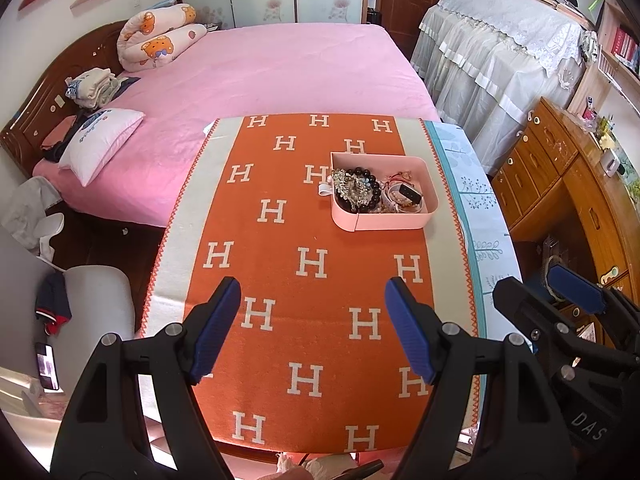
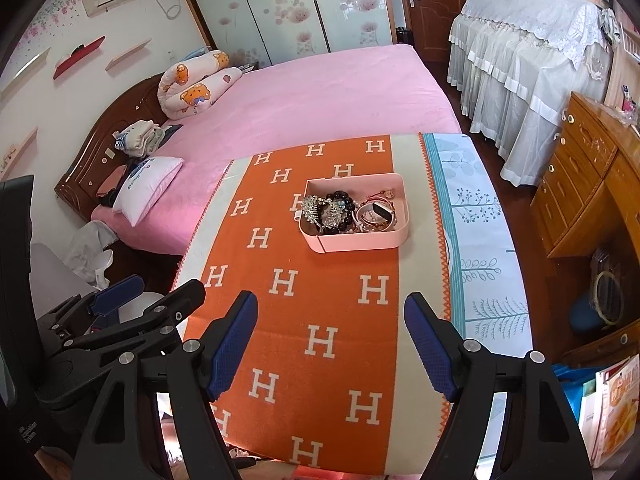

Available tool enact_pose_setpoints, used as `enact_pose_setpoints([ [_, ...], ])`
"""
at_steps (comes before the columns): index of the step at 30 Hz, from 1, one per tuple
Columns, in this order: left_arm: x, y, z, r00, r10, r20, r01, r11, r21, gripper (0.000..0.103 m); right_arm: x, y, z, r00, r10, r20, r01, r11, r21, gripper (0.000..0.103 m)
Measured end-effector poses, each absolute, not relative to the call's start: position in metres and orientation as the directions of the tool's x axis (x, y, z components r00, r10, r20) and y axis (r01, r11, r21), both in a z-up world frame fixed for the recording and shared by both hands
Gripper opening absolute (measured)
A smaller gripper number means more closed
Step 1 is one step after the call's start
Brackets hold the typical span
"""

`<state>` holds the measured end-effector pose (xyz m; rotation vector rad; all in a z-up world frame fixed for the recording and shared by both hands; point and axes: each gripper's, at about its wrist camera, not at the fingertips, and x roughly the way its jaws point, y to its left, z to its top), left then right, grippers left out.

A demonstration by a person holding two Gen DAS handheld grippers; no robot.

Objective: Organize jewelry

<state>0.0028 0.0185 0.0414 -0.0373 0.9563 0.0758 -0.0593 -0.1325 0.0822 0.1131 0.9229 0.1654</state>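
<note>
Jewelry (image 1: 360, 190) sits heaped in a pink tray (image 1: 428, 208) on the orange H-patterned cloth (image 1: 312, 320). A dark bead bracelet (image 2: 348, 204) lies tangled with a silvery hair comb (image 2: 320, 212) in the tray's left half, and a white band carrying a small dark rectangular piece (image 2: 378, 212) lies among thin red cords in its right half. Both tools hover on the near side of the tray, well apart from it. The left gripper (image 1: 312, 332) has its fingers spread and empty, and so does the right gripper (image 2: 332, 344).

Judging from the heap, the main hazard is the tangle. A pinch on one strand would probably drag its neighbours up with it, and they could fall outside the tray. The comb's teeth may already be hooked in the beads. The tray itself looks light and rests on soft cloth, so a pull at an angle could slide or tip it. It also stands nearer the cloth's right border, with the table edge beyond, so anything flung that way risks the floor.
</note>
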Motion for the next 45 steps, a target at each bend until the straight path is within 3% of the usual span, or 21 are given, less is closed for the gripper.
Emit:
enact_pose_setpoints([
  [45,0.0082,0.0209,0.0398,0.575,0.057,-0.816,-0.083,0.996,0.011,0.072,-0.0559,-0.1324,0.0799,0.599,0.178,-0.780,-0.089,0.984,0.157,0.077],
])
